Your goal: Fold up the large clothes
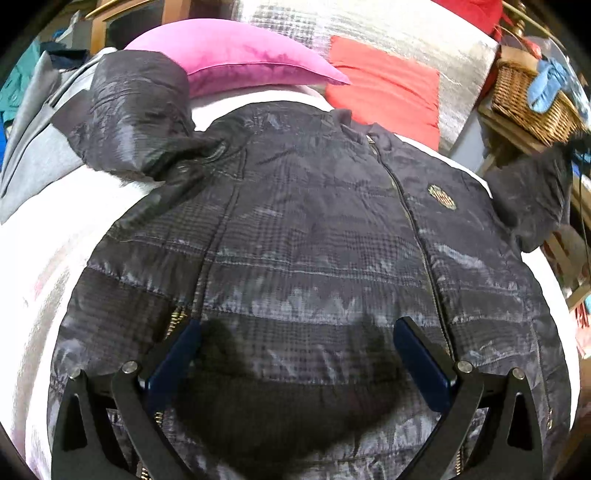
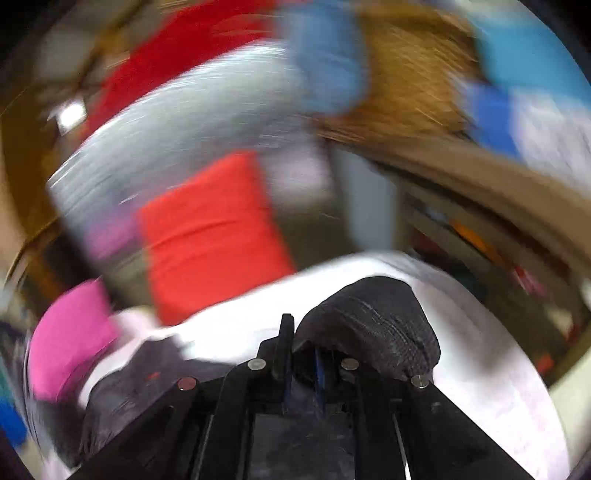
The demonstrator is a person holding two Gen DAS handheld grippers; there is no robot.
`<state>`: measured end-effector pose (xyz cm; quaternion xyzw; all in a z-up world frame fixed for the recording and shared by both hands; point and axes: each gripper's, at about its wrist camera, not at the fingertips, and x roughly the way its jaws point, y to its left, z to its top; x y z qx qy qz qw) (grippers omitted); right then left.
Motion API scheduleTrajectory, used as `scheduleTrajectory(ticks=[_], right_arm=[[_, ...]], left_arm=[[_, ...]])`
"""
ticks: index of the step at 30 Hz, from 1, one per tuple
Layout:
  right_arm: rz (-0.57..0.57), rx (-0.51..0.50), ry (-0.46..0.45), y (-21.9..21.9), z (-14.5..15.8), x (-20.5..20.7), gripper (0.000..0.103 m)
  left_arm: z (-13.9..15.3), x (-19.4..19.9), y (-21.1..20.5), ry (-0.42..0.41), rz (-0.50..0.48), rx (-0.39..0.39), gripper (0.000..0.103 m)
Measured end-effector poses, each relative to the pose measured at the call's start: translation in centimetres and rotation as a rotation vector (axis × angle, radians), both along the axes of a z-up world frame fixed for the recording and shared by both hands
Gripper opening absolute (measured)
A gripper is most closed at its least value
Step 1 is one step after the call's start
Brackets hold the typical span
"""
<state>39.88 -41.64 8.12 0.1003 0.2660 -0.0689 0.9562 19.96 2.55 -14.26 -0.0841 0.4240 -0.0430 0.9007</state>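
A dark quilted jacket lies front up and zipped on a white bed, collar pointing away. Its left sleeve is bunched at the upper left. Its right sleeve is lifted at the bed's right edge. My left gripper is open and empty, hovering over the jacket's lower hem. In the blurred right wrist view my right gripper is shut on the sleeve's dark cuff, held above the white bed.
A pink pillow, a red cushion and a silvery cushion lie at the head of the bed. A wicker basket stands on a shelf at the right. Grey clothing lies at the left.
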Motion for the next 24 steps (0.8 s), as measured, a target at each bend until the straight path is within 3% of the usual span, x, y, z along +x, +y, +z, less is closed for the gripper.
scheduleTrajectory(ticks=[2,4,8,9,10,11,12,13,18,21,24], right_arm=[[0.121,-0.089,0.009,6.7,-0.1,1.8,0.01],[0.213,-0.166,0.043,13.2,-2.6,2.2,0.01],[0.361,-0.206,0.242,22.0,-11.9,2.9,0.021],[0.383,-0.216,0.305,23.3,-14.6,3.2,0.028],[0.397,-0.216,0.348,23.6,-16.8,3.1,0.041],[0.409,-0.202,0.392,24.0,-17.7,3.2,0.049],[0.424,-0.183,0.414,24.1,-18.3,3.3,0.067],[0.439,-0.176,0.409,24.2,-18.5,3.1,0.076],[0.435,-0.043,0.319,20.5,-13.8,2.9,0.081],[0.341,0.148,0.229,16.3,-11.3,3.5,0.086],[0.299,0.363,0.209,13.7,-11.5,5.7,0.087]], left_arm=[[0.1,0.1,0.5,-0.001,0.017,-0.015,0.103],[0.3,0.1,1.0,-0.005,0.034,-0.029,0.103],[0.6,0.0,2.0,-0.005,0.066,-0.065,0.103],[0.6,0.0,2.3,-0.005,0.073,-0.077,0.103],[0.7,-0.2,2.5,-0.004,0.078,-0.086,0.103],[0.8,-0.1,2.8,-0.004,0.083,-0.093,0.103],[0.9,-0.1,3.1,-0.005,0.089,-0.11,0.103],[1.1,-0.1,3.4,-0.007,0.094,-0.125,0.103],[1.7,0.1,3.8,-0.017,0.107,-0.157,0.103],[1.7,0.1,3.9,-0.019,0.117,-0.16,0.103],[1.8,0.3,4.1,-0.024,0.128,-0.166,0.103]])
